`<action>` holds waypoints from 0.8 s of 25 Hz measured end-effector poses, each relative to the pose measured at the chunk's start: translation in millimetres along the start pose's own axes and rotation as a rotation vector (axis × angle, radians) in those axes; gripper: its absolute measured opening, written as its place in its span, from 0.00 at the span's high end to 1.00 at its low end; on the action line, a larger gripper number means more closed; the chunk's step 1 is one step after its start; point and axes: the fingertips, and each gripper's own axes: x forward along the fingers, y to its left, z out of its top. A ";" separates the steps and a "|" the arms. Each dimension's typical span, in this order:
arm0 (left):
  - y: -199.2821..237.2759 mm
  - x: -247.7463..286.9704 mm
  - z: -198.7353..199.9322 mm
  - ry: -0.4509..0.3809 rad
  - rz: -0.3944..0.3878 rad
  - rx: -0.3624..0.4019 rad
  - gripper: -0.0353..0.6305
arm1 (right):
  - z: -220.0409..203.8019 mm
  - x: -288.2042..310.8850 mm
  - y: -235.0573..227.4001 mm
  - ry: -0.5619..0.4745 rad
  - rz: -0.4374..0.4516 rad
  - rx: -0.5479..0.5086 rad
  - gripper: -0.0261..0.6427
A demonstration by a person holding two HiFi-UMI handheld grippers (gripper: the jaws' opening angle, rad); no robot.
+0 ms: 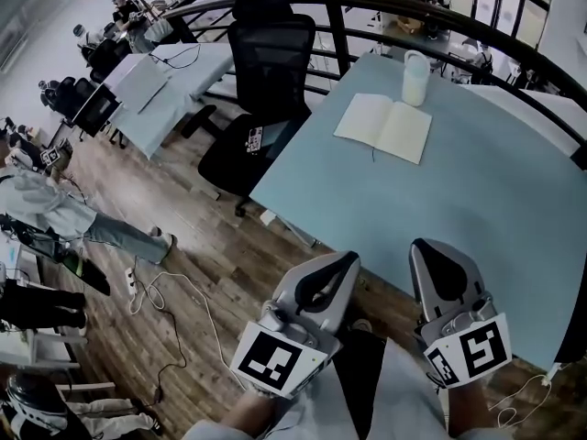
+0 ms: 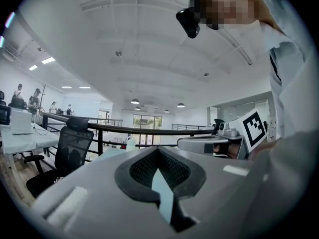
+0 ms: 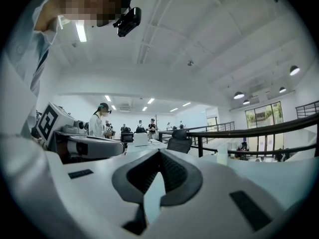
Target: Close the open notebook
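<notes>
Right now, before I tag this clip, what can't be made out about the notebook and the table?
Notebook, head view: pages too small to tell whether anything is written.
Cup, head view: contents too small to see.
Table, head view: right side cut off by the picture's edge.

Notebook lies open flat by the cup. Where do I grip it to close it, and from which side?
Likely the outer edge of the left page, coming in low from the chair side with the left gripper. The notebook lies flat, so only an edge offers a pinch, and the cup crowds the far corner of the right page.
</notes>
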 end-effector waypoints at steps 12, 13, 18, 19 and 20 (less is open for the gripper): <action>37.8 47.0 3.2 -0.009 -0.100 0.011 0.94 | -2.7 30.8 -26.1 0.024 -0.101 -0.064 0.96; 45.4 52.6 5.1 -0.013 -0.107 0.017 0.94 | -2.7 36.8 -30.7 0.025 -0.114 -0.059 0.96; 83.6 74.0 18.4 -0.008 -0.143 0.020 0.94 | 5.7 73.6 -45.6 0.037 -0.159 -0.036 0.96; 91.1 77.6 21.4 -0.003 -0.151 0.021 0.94 | 8.7 81.7 -47.5 0.040 -0.168 -0.036 0.96; 99.0 81.1 24.4 0.000 -0.158 0.023 0.94 | 11.6 90.1 -48.9 0.042 -0.176 -0.036 0.96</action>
